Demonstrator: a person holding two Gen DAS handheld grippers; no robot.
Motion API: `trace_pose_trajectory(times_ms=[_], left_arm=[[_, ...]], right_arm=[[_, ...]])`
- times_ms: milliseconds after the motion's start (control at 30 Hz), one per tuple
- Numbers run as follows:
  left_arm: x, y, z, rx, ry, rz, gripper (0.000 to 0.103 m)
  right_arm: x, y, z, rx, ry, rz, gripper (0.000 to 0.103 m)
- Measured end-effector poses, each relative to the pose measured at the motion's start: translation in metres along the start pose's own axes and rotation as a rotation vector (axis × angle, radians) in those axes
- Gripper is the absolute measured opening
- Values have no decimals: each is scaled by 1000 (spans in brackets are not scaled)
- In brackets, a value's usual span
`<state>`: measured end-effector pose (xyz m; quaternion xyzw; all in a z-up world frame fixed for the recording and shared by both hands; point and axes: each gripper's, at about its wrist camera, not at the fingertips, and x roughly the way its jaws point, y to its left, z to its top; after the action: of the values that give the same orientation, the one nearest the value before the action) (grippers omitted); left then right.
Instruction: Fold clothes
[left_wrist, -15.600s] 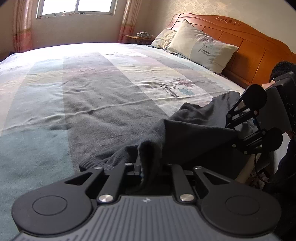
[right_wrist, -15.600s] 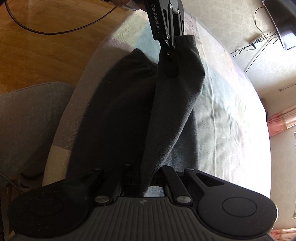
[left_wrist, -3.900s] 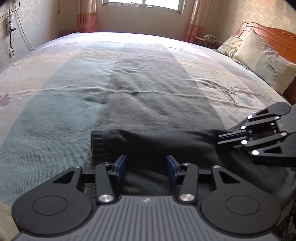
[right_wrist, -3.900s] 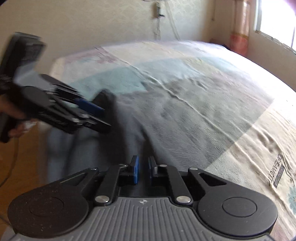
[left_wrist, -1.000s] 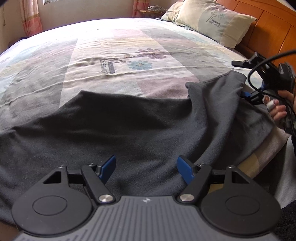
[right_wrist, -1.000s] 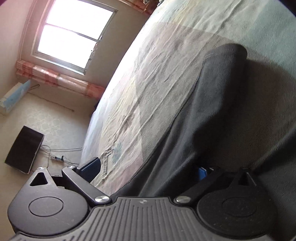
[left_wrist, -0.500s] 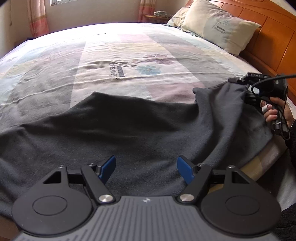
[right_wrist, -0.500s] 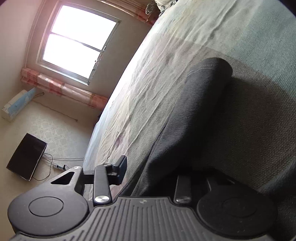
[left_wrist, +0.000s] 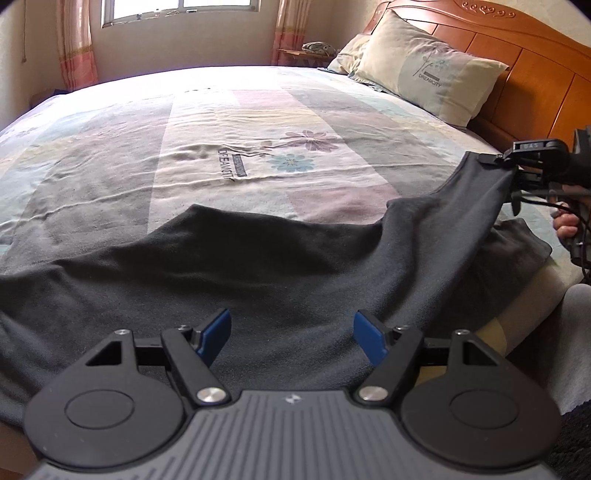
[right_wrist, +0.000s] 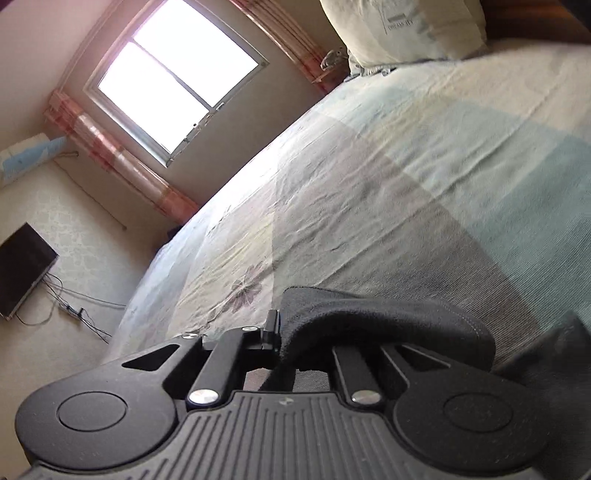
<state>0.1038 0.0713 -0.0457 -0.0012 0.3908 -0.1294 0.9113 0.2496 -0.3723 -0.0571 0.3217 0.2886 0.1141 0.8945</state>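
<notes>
A dark grey fleece garment (left_wrist: 280, 266) is lying spread across the near edge of a wide bed covered with a pastel patchwork bedspread (left_wrist: 229, 122). The left gripper (left_wrist: 291, 334) is hovering over the near part of the cloth with its blue-padded fingers (left_wrist: 216, 330) standing well apart; the fabric is showing between and beyond them, but nothing is being pinched. At the right of that view, the right gripper (left_wrist: 496, 159) is lifting one corner of the garment clear of the bed, so the cloth is stretching up from the mattress to its tips, with a hand (left_wrist: 567, 223) showing just behind it. In the right wrist view, the right gripper (right_wrist: 286, 334) is closing its jaws on a thick folded edge of the dark grey fleece garment (right_wrist: 369, 321), which is arching over the right-hand finger and hiding it. A cream rectangular pillow (left_wrist: 424, 77) is leaning against an orange wooden headboard (left_wrist: 532, 74) far beyond the garment.
</notes>
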Motion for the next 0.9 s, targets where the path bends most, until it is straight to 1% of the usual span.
trace_pose_trajectory(times_ms=[100, 233, 367, 467, 633, 667, 700, 733, 767, 833, 900], left_arm=[[-2, -2, -1, 7, -3, 3, 74], [-4, 0, -1, 8, -4, 6, 74], [-2, -1, -2, 10, 3, 22, 74], [-1, -1, -2, 12, 8, 20, 74], [-1, -2, -2, 14, 11, 21, 74], [-1, -2, -2, 14, 11, 22, 74], [-1, -3, -2, 16, 13, 21, 74], [-1, -3, -3, 18, 14, 20, 74], [-1, -4, -3, 21, 16, 18, 74], [-1, -4, -3, 24, 19, 22, 74], [0, -4, -3, 22, 22, 25, 74]], right_arm=[[-25, 1, -6, -48, -9, -52, 9], [-47, 2, -18, -126, -10, -127, 10], [-53, -1, -29, -159, 18, -204, 10], [-55, -4, -38, -182, 38, -242, 10], [-53, -17, -49, -178, 67, -295, 10], [-54, -21, -50, -159, 60, -290, 11], [-56, -27, -51, -131, 48, -279, 13], [-57, -32, -52, -103, 35, -269, 19], [-59, -38, -53, -75, 23, -258, 20], [-63, -55, -53, 24, -11, -223, 26], [-70, -74, -54, 136, -69, -186, 29]])
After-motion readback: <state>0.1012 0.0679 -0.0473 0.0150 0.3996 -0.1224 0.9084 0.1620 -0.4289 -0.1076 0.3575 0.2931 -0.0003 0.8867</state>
